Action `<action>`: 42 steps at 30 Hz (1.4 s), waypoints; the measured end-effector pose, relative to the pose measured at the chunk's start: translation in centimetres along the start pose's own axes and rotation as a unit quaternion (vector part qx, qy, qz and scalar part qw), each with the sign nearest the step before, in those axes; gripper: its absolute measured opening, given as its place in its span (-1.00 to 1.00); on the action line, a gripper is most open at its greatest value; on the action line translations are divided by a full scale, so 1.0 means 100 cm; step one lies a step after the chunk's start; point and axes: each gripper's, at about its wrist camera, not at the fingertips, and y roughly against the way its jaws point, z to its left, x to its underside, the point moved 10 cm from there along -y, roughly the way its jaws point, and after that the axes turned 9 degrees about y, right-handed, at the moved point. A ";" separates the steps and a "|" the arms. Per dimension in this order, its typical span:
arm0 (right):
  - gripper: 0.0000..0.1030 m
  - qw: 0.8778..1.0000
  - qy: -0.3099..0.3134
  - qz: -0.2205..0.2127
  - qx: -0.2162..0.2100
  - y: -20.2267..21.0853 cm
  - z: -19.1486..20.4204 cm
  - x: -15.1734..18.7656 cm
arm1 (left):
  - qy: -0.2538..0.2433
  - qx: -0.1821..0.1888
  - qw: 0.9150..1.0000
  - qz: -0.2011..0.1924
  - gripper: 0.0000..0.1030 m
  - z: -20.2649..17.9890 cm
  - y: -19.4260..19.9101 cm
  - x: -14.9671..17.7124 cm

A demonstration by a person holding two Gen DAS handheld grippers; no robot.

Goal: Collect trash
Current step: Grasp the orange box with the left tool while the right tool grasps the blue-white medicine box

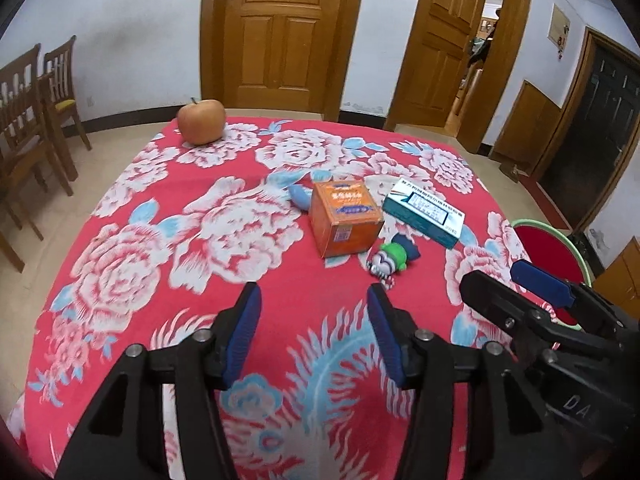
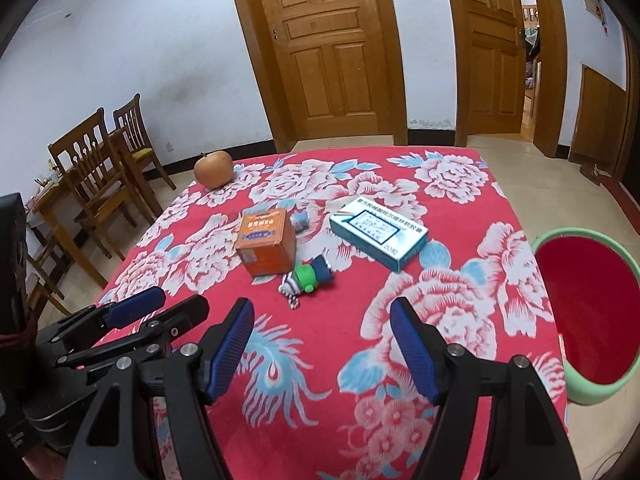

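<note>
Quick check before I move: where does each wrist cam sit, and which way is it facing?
Left wrist view: behind the open left tool, facing across the floral table toward the doors; the right tool shows at its right.
Right wrist view: behind the open right tool, same heading; the left tool shows lower left, the red bin right.
Both share the orange box, teal box, toy, apple.

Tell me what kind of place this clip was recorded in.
Most likely a home's dining or living room: a table under a floral tablecloth, wooden dining chairs by the wall, and panelled wooden doors. An apple sits on the table.
</note>
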 end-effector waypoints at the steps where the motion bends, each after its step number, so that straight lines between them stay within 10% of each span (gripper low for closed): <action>1: 0.49 1.000 -0.004 -0.001 0.001 -0.002 -0.004 -0.003 | -0.001 0.005 1.000 0.003 0.30 -0.002 -0.004 -0.003; 5: 0.87 0.999 -0.039 -0.008 0.018 -0.008 -0.034 -0.013 | 0.004 0.028 1.000 0.005 0.54 -0.010 -0.017 -0.022; 17: 1.00 0.996 -0.057 0.062 0.002 -0.073 -0.079 -0.020 | -0.004 0.024 0.998 0.060 0.53 -0.026 -0.078 -0.054; 29: 1.00 0.995 0.034 0.095 0.026 -0.122 -0.077 -0.024 | -0.047 -0.003 0.996 0.073 -0.13 -0.022 -0.107 -0.049; 31: 0.82 0.995 0.046 0.089 0.029 -0.122 -0.074 -0.024 | -0.061 -0.004 0.996 0.069 -0.13 -0.024 -0.105 -0.047; 32: 0.41 0.994 0.052 0.087 0.033 -0.121 -0.073 -0.025 | -0.067 -0.006 0.995 0.067 -0.13 -0.025 -0.105 -0.046; 42: 0.40 0.995 0.043 0.079 0.039 -0.107 -0.063 -0.029 | -0.077 -0.001 0.995 0.062 -0.13 -0.030 -0.093 -0.042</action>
